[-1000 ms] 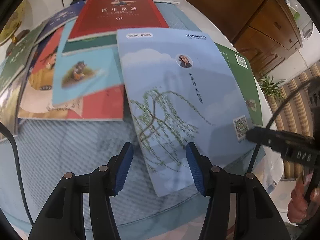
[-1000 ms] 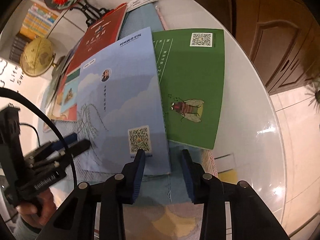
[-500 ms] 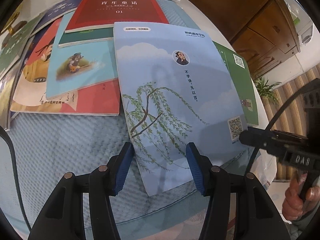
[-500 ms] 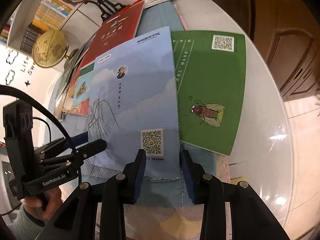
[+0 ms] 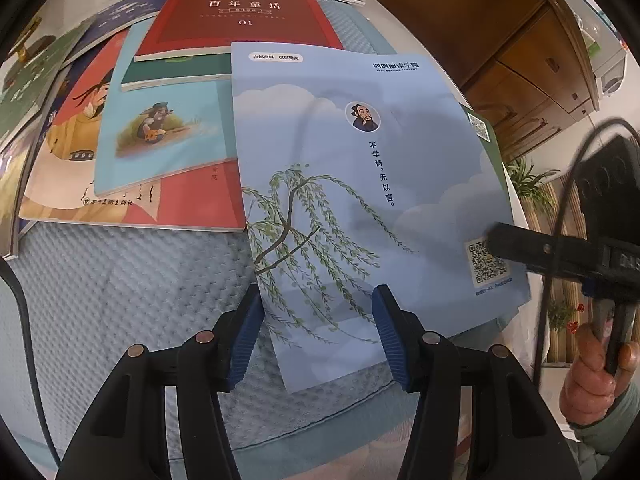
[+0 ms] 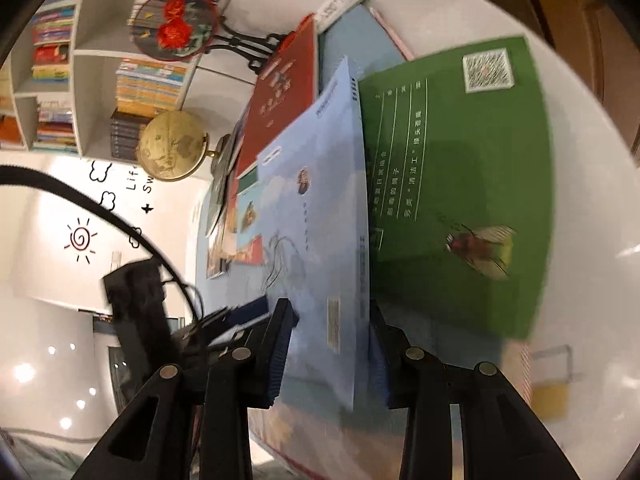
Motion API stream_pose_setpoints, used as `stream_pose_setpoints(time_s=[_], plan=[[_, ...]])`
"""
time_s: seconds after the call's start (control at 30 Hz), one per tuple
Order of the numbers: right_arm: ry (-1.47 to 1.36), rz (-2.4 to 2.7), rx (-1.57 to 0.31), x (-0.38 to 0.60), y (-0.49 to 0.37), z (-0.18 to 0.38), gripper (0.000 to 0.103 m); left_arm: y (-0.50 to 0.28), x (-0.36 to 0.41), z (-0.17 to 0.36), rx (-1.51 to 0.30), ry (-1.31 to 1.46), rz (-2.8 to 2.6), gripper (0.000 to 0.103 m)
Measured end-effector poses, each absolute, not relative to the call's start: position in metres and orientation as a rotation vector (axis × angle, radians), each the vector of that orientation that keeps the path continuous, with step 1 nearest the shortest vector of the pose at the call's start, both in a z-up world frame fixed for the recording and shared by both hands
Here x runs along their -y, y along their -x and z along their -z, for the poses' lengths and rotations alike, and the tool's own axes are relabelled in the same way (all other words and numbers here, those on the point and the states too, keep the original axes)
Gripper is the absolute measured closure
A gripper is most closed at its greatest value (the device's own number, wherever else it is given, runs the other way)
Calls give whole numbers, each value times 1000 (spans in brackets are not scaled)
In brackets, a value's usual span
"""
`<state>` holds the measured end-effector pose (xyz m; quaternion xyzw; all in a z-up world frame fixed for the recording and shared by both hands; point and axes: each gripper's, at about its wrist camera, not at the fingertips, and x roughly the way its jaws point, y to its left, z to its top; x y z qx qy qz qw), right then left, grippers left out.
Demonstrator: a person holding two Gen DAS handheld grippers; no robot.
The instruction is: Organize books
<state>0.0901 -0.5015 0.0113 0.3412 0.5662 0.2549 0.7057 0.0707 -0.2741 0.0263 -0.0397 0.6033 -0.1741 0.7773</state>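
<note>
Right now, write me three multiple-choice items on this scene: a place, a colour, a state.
1. The green book lies: A) on a shelf B) partly under the willow book C) on the floor.
2. The cover marked 01 is: A) yellow B) black C) red.
3. The right gripper is: A) shut on the willow book B) open C) holding a pen.
B: its edge shows beneath the blue cover. C: plainly red. A: its jaws have just been closing, the book's edge between them.
</note>
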Motion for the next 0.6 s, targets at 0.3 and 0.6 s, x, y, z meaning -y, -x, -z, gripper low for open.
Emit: stream_pose_setpoints(time_s=[0.3,0.6], plan=[[-397,-565,-1161,462,-81,-77,88,-54,230,-62,-1219,160,270,51],[-9,-528,-1086,370,-62,-140,86,-28,132,-104,-1097,275,148,51]])
